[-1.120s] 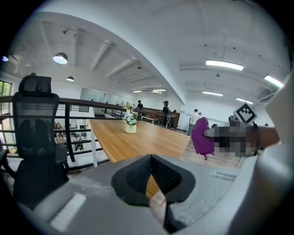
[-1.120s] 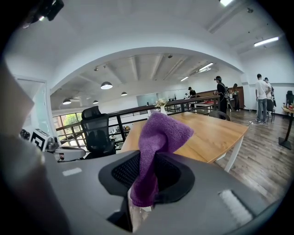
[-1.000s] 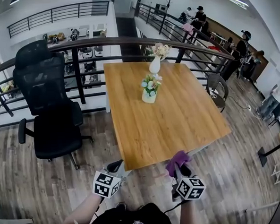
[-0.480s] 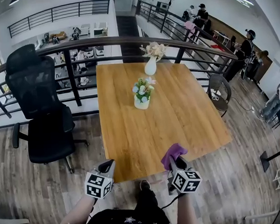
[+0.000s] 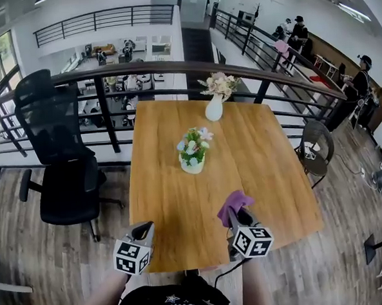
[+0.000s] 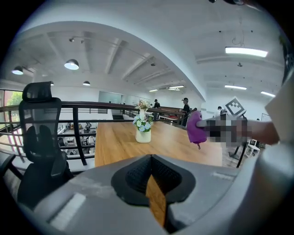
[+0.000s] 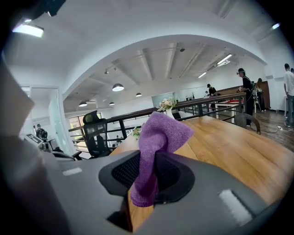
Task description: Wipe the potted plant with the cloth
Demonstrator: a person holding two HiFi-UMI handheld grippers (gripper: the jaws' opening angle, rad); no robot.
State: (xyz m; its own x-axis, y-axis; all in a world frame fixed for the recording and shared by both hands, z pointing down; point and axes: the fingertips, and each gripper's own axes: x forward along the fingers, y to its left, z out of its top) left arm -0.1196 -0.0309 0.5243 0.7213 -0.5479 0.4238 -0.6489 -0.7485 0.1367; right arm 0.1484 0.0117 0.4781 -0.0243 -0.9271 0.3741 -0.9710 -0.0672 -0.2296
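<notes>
Purple cloth (image 5: pixel 235 204), bunched lengthwise, is clamped in the closed jaws of the right gripper (image 5: pixel 237 218) above the near edge of the wooden table (image 5: pixel 276 169), its free end projecting past the jaw tips toward the far side. The left gripper (image 5: pixel 143 232), at the near-left corner, has its jaws pressed together on nothing. Mid-table, well apart from both grippers, the potted plant (image 5: pixel 192 154) stands upright, its small white pot holding blue, white and pink flowers, and at the far edge a white vase (image 5: pixel 214 108) holds a cream bouquet.
</notes>
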